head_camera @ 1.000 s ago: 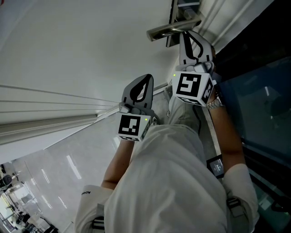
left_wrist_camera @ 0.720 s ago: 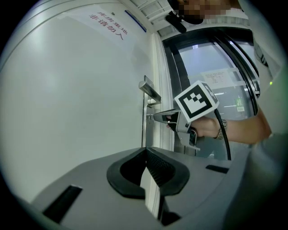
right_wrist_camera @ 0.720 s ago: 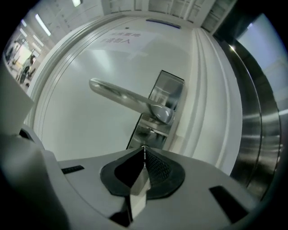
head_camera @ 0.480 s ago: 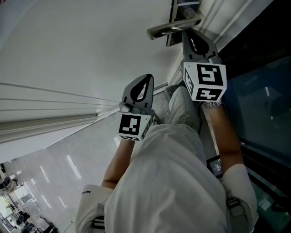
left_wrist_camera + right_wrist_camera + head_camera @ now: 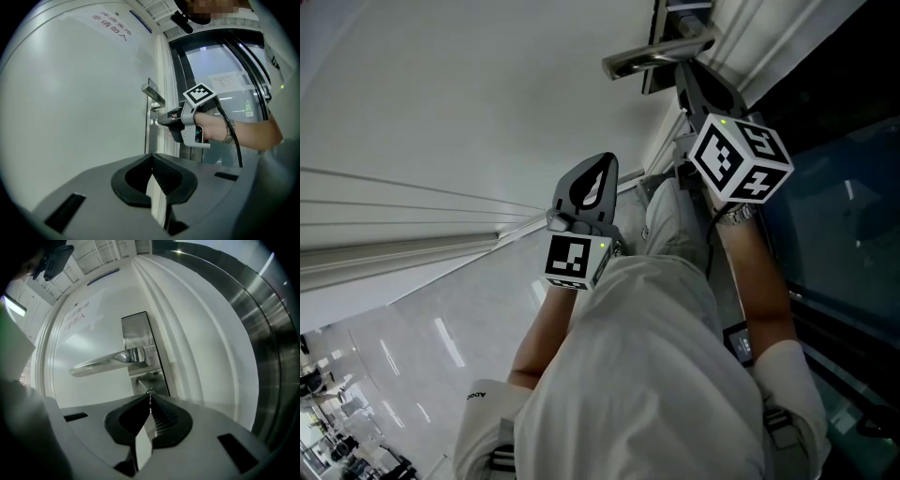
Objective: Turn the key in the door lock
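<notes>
White door [image 5: 441, 94], Chinese print [image 5: 110, 26] unclear; R tongs [image 5: 150, 397] clamp key [image 5: 150, 393]; L tongs [image 5: 152, 157] together.

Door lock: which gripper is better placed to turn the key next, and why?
Right. The right gripper is shut on the key under the door handle; the left gripper hangs shut, away from the lock.

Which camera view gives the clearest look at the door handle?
The right gripper view: the whole door handle lies side-on, with its plate behind. The head view shows it from above, near the top edge. The left gripper view shows it small, far off.
</notes>
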### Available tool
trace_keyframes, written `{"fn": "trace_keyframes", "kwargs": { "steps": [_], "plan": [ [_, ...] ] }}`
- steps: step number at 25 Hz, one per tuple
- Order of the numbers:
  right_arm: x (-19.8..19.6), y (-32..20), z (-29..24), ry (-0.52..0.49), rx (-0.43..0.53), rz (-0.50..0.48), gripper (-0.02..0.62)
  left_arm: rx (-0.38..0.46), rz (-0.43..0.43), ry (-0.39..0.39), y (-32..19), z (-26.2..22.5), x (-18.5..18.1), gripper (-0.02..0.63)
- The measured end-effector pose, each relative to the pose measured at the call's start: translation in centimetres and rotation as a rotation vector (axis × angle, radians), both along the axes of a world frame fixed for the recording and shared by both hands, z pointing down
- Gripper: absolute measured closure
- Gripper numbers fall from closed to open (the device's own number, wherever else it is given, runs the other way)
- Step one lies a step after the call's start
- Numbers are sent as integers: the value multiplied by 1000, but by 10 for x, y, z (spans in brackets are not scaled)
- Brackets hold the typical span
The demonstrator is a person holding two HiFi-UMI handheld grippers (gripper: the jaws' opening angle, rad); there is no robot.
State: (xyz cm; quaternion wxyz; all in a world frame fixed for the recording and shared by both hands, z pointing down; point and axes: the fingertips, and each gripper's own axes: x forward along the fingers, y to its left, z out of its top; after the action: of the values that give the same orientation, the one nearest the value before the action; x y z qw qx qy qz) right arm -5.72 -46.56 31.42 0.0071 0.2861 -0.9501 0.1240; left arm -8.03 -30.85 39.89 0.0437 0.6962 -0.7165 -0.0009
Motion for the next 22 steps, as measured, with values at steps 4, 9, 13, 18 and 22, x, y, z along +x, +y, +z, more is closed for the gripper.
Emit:
{"fn": "trace_keyframes", "kwargs": {
  "steps": [4,9,13,18,22],
  "plan": [
    [1,0,1,-55,-68,-8,583,-1,4,-2,-1,-1,2,598],
    [2,-2,3,-140,-162,-18,583,-7,-5,3,0,2,0,597],
    [3,-4,4,-211,-252,-24,583,-11,-11,7,1,3,-2,597],
    [4,-5,6,-312,-371,-40,578,-40,-15,12,2,12,-3,597],
    [5,-6,7,-389,-489,-58,578,-36,-17,10,1,10,-3,598]
  ]
}}
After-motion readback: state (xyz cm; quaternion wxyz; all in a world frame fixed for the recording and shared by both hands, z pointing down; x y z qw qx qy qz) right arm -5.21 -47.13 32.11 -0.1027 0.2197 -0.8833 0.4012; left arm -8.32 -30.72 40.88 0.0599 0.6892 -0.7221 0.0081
